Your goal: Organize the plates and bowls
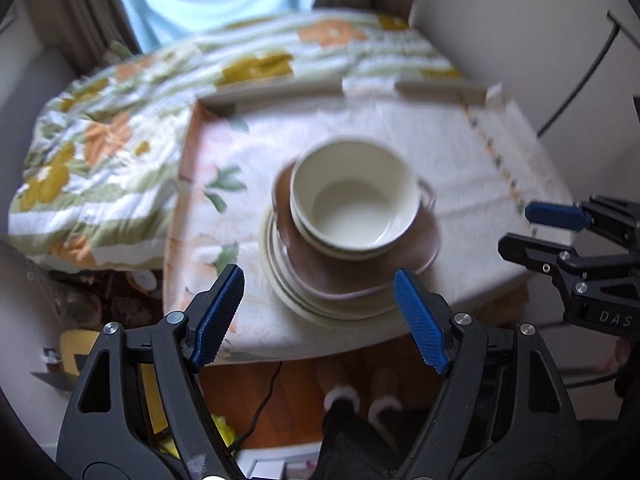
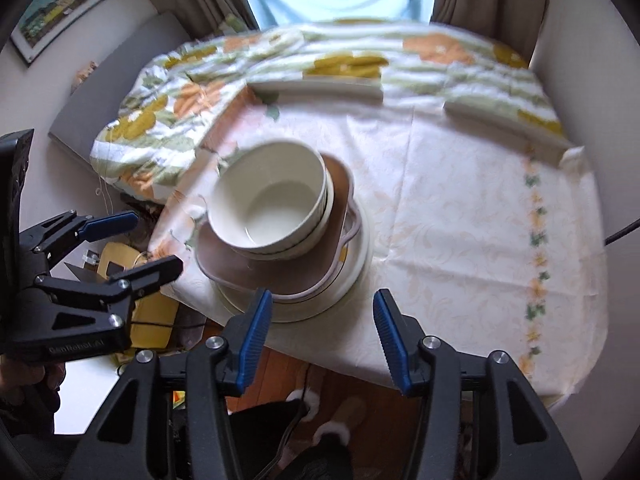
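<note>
A stack of crockery stands near the table's front edge. Two nested cream bowls (image 1: 352, 196) (image 2: 272, 204) sit on a brown squarish plate (image 1: 376, 264) (image 2: 280, 276), which lies on cream round plates (image 1: 288, 292) (image 2: 356, 272). My left gripper (image 1: 320, 312) is open and empty, held just in front of the stack; it also shows in the right wrist view (image 2: 152, 240). My right gripper (image 2: 322, 332) is open and empty, in front of the stack's right side; it also shows at the right of the left wrist view (image 1: 520, 232).
The table (image 2: 460, 208) has a pale floral cloth. A floral quilt (image 1: 100, 152) lies behind and to the left. A long cream dish (image 2: 316, 88) rests at the table's back edge. Slippered feet (image 1: 360, 404) and a cable are on the wooden floor below.
</note>
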`<control>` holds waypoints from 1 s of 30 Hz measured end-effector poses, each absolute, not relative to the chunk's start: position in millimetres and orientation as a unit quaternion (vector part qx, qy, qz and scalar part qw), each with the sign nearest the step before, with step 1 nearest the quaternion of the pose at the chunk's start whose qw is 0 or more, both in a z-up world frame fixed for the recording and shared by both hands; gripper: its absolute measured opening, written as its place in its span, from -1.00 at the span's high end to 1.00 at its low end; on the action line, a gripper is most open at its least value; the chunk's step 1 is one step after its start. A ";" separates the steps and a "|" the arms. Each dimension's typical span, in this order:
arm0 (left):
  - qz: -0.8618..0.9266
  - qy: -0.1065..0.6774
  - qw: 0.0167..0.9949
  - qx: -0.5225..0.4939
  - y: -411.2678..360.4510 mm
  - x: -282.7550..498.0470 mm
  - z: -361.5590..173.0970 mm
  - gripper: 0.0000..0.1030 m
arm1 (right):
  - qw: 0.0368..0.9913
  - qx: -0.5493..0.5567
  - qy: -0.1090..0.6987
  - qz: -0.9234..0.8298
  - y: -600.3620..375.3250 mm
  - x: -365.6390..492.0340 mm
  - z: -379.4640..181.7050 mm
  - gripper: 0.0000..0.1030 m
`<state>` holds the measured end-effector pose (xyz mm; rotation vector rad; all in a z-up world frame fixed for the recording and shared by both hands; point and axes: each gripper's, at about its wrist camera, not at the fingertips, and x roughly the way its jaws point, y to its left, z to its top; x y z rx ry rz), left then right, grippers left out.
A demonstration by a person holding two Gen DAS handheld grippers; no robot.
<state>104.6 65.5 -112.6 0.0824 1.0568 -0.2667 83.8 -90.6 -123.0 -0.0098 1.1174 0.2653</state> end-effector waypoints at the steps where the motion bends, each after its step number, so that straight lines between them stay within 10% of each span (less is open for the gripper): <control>1: -0.117 0.477 0.870 0.032 63.3 91.0 -94.4 -0.48 | 0.852 -0.005 0.509 0.121 -96.8 71.0 -107.8 0.07; 4: -0.098 0.406 0.908 0.012 61.0 52.9 -46.1 -0.51 | 0.881 0.000 0.462 0.103 -114.0 38.9 -71.3 0.00; 7: -0.080 0.322 0.943 0.005 53.3 13.1 -2.0 -1.00 | 0.905 0.001 0.417 0.082 -126.4 12.2 -41.4 -0.66; 12: -0.054 0.218 0.974 0.017 45.3 -42.8 42.8 -1.00 | 0.940 0.007 0.340 0.031 -138.0 -29.3 -1.1 -0.88; 30: -0.075 0.204 0.976 0.014 39.1 -85.0 56.9 -1.00 | 0.971 0.000 0.229 -0.066 -141.6 -98.0 31.5 -0.95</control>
